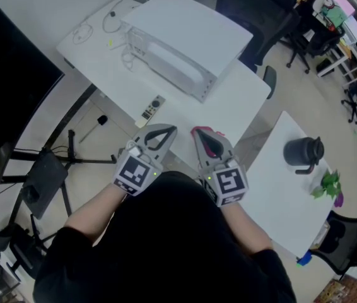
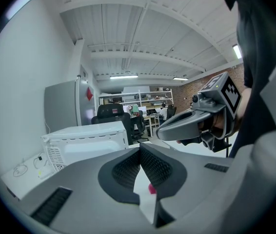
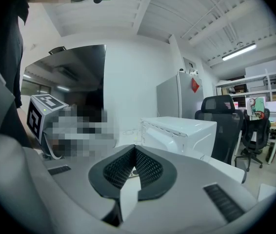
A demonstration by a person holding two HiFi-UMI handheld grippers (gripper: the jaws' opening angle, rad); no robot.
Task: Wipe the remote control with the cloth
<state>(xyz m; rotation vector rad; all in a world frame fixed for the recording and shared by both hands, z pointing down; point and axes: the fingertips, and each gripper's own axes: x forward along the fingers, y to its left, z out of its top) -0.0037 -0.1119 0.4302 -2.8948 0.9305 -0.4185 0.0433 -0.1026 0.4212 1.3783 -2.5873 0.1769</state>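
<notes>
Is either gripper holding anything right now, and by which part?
Nothing. Left gripper and right gripper are both shut, empty; cloth and remote lie on the table.

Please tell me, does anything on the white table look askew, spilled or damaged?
Nothing stands out. The remote control lies flat near the table edge, the pink cloth nearby, partly behind the right gripper. No spill shows.

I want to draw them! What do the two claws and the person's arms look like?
Both the grey plastic left claw and right claw have dark meshed pads and a white cube with black square markers. The sleeves are black.
</notes>
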